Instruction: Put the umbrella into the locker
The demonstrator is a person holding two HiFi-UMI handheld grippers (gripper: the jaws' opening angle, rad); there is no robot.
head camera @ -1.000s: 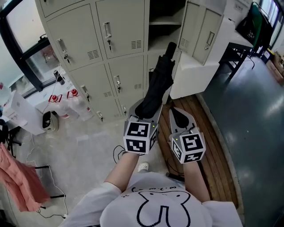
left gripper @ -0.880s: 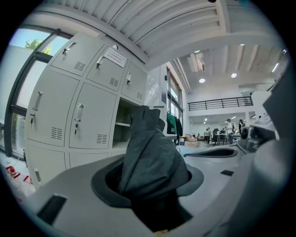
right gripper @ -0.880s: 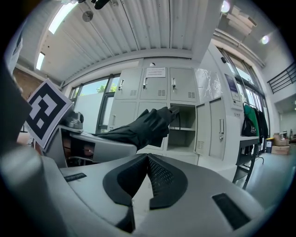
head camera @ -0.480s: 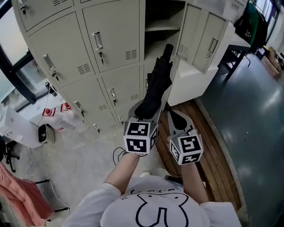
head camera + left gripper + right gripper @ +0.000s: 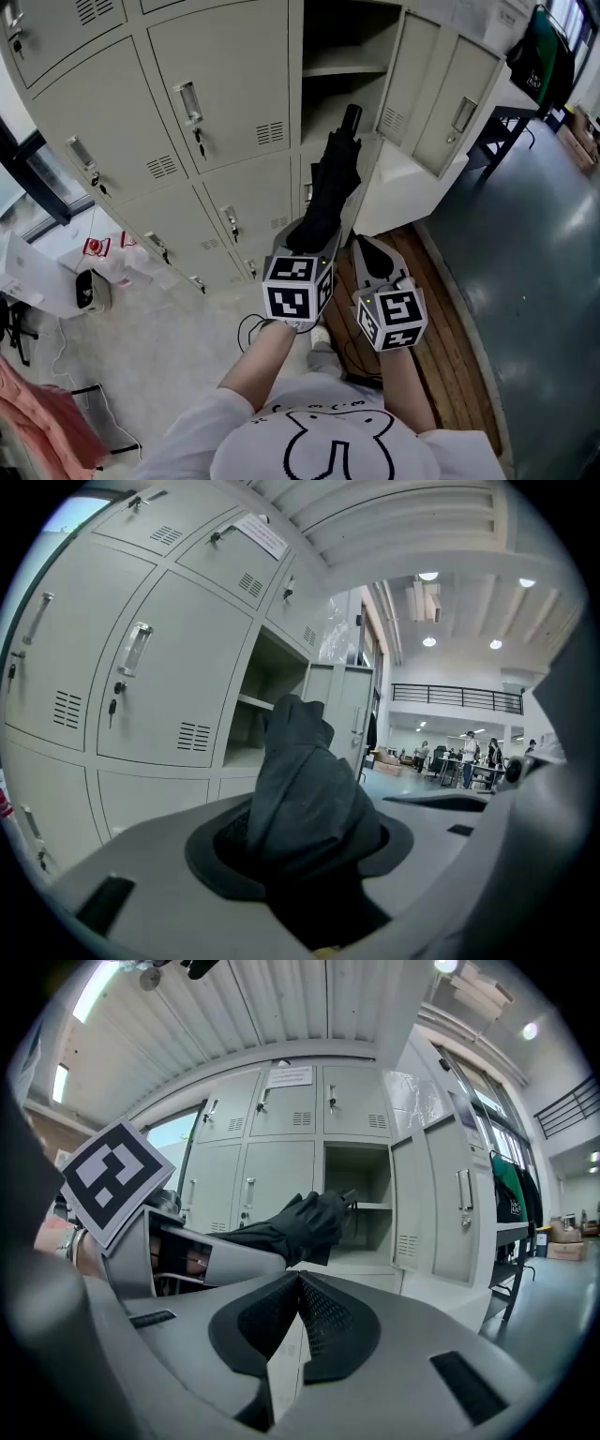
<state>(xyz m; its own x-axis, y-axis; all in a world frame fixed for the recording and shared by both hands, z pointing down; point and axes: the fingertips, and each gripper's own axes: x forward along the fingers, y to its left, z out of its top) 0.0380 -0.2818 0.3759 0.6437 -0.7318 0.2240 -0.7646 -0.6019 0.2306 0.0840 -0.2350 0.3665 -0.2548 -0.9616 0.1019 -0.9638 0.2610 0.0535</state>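
A folded black umbrella (image 5: 333, 183) sticks out forward from my left gripper (image 5: 311, 242), which is shut on its lower end. Its tip reaches up toward the open locker compartment (image 5: 342, 98), whose door (image 5: 441, 89) swings out to the right. In the left gripper view the umbrella's fabric (image 5: 305, 799) fills the space between the jaws, with the open locker (image 5: 267, 714) just behind it. My right gripper (image 5: 375, 258) travels beside the left one, shut and empty. In the right gripper view the umbrella (image 5: 295, 1227) points at the open locker (image 5: 356, 1204).
Closed grey locker doors (image 5: 220, 94) with handles and keys fill the left side. A wooden platform (image 5: 450, 319) lies on the floor under the right gripper. White bottles and a small device (image 5: 94, 281) sit at the left. A dark table (image 5: 511, 122) stands at the right.
Both grippers and the umbrella have moved closer to the lockers. The umbrella's tip now stands at the front of the open compartment. Neither grip has changed.
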